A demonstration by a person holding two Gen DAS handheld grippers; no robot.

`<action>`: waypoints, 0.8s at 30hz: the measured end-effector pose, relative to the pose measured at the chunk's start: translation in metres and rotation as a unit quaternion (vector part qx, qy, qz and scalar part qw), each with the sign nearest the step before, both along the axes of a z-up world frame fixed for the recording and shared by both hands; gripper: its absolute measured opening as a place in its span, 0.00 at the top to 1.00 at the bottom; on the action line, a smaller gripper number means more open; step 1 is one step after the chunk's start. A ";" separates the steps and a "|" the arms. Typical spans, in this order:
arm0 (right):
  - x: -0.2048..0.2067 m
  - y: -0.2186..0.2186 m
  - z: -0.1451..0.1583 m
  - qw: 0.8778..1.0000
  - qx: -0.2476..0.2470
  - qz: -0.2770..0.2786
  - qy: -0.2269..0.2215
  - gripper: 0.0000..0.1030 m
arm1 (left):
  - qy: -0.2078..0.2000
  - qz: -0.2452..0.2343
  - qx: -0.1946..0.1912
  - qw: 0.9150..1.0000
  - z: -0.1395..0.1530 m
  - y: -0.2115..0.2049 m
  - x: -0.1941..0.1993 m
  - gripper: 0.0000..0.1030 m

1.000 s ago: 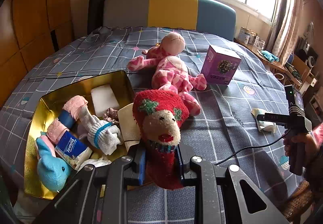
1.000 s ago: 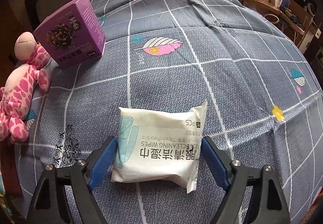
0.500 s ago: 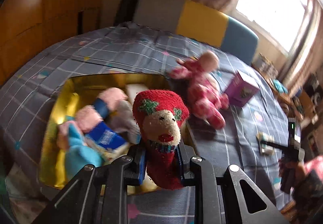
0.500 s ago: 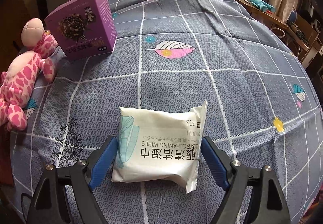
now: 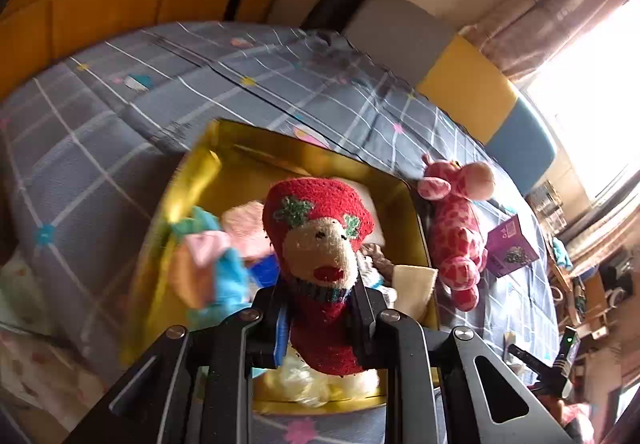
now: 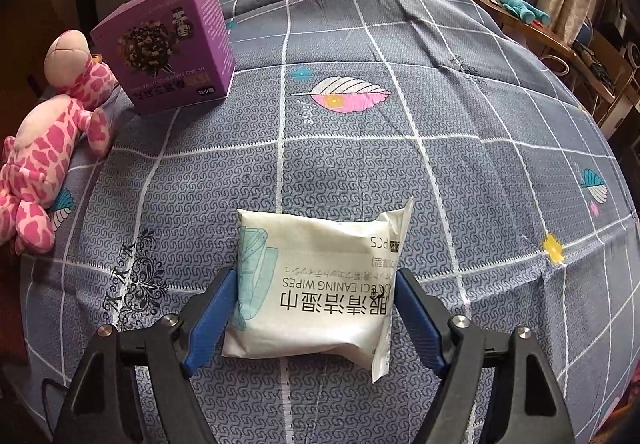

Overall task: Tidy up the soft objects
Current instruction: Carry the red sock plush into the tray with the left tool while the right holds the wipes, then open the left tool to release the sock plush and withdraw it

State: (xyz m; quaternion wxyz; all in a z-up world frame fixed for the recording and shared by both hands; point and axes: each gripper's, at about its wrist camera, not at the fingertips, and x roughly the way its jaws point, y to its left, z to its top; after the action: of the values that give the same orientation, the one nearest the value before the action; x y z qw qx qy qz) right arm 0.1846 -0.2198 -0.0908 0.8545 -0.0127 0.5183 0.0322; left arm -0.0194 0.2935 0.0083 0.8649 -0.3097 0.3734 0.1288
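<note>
A red sock doll [image 5: 320, 228] with a tan face sticks up between the jaws of my left gripper [image 5: 320, 296], which is shut on its lower part. It hangs over a gold tin [image 5: 240, 164] that holds a blue plush [image 5: 228, 276], pink socks and other soft items. A white pack of cleaning wipes [image 6: 320, 256] lies flat on the grey checked cloth [image 6: 360, 156]. My right gripper [image 6: 316, 280] straddles the pack and its jaws are closing. The blue pads [image 6: 216, 308] sit right at the pack's two sides, and the pack is not visibly squeezed.
A pink spotted giraffe plush [image 5: 460, 244] [image 6: 44, 148] lies on the cloth to the right of the tin. A purple carton [image 5: 510, 248] [image 6: 172, 56] stands beside it. A padded headboard [image 5: 460, 84] runs along the back, with cluttered shelves [image 6: 560, 36] at the far right.
My left gripper carried the red sock doll leftward over the gold tin and rolled, so the scene now tilts. My right gripper's jaws drew in slightly toward the wipes pack.
</note>
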 end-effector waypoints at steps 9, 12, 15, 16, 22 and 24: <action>-0.004 0.008 0.002 0.999 -0.026 0.016 -0.013 0.22 | 0.087 -0.020 0.027 0.996 -0.050 -0.001 0.078 0.72; -0.006 0.010 0.002 0.999 -0.034 0.022 -0.015 0.22 | 0.100 -0.022 0.037 0.994 -0.062 -0.001 0.085 0.64; -0.006 0.012 0.002 0.999 -0.040 0.027 -0.017 0.22 | 0.090 -0.010 0.058 0.994 -0.055 -0.004 0.080 0.33; -0.006 0.012 0.002 0.999 -0.042 0.028 -0.017 0.22 | 0.084 -0.007 0.065 0.994 -0.053 -0.006 0.078 0.32; -0.005 0.011 0.001 0.998 -0.045 0.031 -0.018 0.22 | 0.078 -0.004 0.135 0.988 -0.038 -0.022 0.058 0.32; -0.006 0.011 0.001 0.998 -0.045 0.031 -0.017 0.22 | 0.075 -0.003 0.151 0.986 -0.032 -0.027 0.050 0.32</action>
State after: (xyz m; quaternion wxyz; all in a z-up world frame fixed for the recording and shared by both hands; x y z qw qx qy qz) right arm 0.1790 -0.2090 -0.0897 0.8601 -0.0672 0.5044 0.0351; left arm 0.0304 0.2661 -0.0240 0.8719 -0.1636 0.4142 0.2036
